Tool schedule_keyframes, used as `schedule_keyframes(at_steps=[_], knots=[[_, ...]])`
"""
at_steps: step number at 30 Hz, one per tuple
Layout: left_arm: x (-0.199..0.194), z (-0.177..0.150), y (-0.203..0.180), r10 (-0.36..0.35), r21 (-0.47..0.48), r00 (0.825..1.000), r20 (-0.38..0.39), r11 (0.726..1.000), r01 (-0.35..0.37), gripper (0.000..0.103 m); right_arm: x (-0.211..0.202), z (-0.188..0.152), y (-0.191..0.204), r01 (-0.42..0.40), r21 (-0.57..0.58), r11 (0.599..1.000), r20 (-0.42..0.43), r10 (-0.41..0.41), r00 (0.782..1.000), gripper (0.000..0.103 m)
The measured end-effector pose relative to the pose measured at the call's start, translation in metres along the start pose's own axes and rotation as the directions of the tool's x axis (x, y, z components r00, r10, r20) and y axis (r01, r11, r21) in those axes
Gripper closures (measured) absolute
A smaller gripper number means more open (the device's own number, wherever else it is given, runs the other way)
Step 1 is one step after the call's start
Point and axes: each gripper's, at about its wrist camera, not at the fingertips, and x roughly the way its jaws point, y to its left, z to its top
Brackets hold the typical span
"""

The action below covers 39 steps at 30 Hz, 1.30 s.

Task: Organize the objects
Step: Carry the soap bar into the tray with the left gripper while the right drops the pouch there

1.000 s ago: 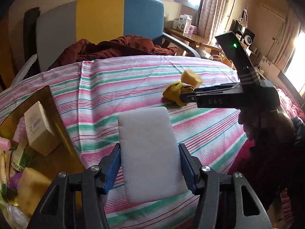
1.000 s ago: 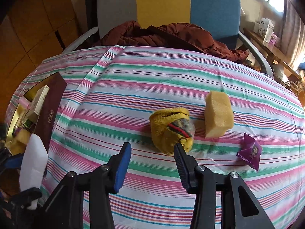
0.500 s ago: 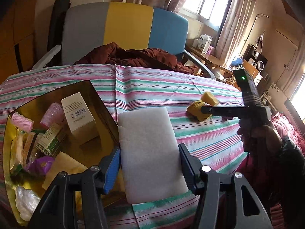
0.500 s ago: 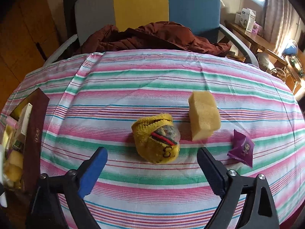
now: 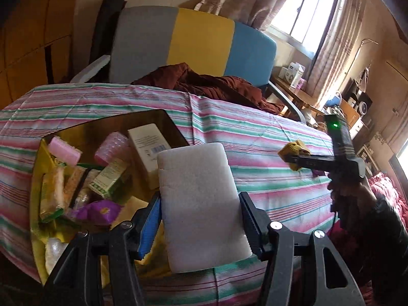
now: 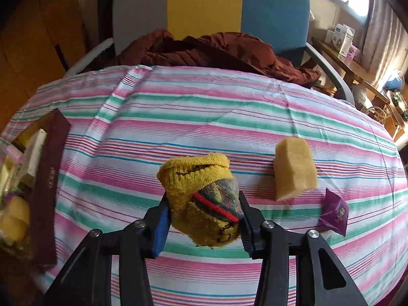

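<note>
My left gripper (image 5: 200, 214) has the foam pad (image 5: 201, 201) between its fingers, pad sticking out forward. Left of and below it: open box (image 5: 176, 130) on the tablecloth (image 5: 255, 137), holding a carton (image 5: 150, 150), hair rollers (image 5: 65, 149) at the far side, snack packets (image 5: 52, 191) at left, a foil sachet (image 5: 99, 210) nearest me. Right of it, further out: my right gripper (image 6: 202, 219), with the rolled socks (image 6: 204, 199) between its fingers. Ahead-right of that gripper, a sponge block (image 6: 294, 168) lies on the cloth; a small packet (image 6: 335, 213) just right of the gripper, nearer than the sponge. Box sits far left of it. Behind the table: chair (image 6: 204, 7) with a jacket (image 6: 216, 51) on the seat.
</note>
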Motion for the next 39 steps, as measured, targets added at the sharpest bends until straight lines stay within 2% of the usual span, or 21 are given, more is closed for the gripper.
schedule_keyframes(at_steps=[3,7,12,16,18,20,22,24,26,29,32,39], knots=[[-0.012,0.004,0.028,0.043,-0.065,0.999,0.026,0.997,-0.041,0.043,-0.025,-0.002,0.028,-0.093,-0.02,0.995,0.051,0.094,0.994,0.056],[-0.025,0.005,0.065,0.102,-0.138,0.994,0.042,0.986,-0.096,0.043,-0.05,-0.008,0.081,-0.209,-0.099,0.973,0.086,0.218,0.972,0.056],[-0.039,0.0,0.098,0.145,-0.22,0.988,0.056,0.967,-0.129,0.043,-0.064,-0.02,0.146,-0.328,-0.208,0.921,0.061,0.347,0.936,0.056],[-0.044,-0.001,0.111,0.147,-0.26,0.987,0.062,0.957,-0.126,0.042,-0.063,-0.029,0.189,-0.385,-0.26,0.886,0.026,0.405,0.914,0.053],[-0.039,-0.003,0.115,0.127,-0.281,0.991,0.046,0.953,-0.109,0.039,-0.06,-0.032,0.205,-0.395,-0.269,0.878,0.01,0.413,0.911,0.051],[-0.033,-0.004,0.117,0.116,-0.288,0.993,0.032,0.952,-0.102,0.038,-0.055,-0.034,0.215,-0.398,-0.267,0.878,-0.002,0.412,0.911,0.038],[-0.023,-0.008,0.115,0.112,-0.277,0.994,0.006,0.955,-0.106,0.035,-0.054,-0.037,0.222,-0.407,-0.267,0.874,-0.012,0.419,0.908,0.031],[-0.015,-0.013,0.113,0.127,-0.263,0.992,-0.02,0.956,-0.128,0.026,-0.054,-0.04,0.226,-0.411,-0.274,0.87,-0.019,0.422,0.906,0.023],[-0.011,-0.018,0.113,0.136,-0.257,0.99,-0.031,0.956,-0.139,0.023,-0.056,-0.043,0.229,-0.409,-0.28,0.868,-0.023,0.42,0.907,0.013],[-0.01,-0.022,0.115,0.16,-0.256,0.986,-0.037,0.953,-0.164,0.022,-0.057,-0.046,0.229,-0.405,-0.281,0.87,-0.028,0.415,0.909,0.006],[-0.013,-0.023,0.111,0.209,-0.222,0.978,-0.022,0.953,-0.208,0.022,-0.061,-0.049,0.23,-0.393,-0.287,0.873,-0.01,0.408,0.913,0.001],[-0.027,-0.02,0.091,0.327,-0.128,0.944,0.05,0.939,-0.319,0.022,-0.076,-0.055,0.237,-0.306,-0.341,0.889,0.075,0.351,0.934,0.0]])
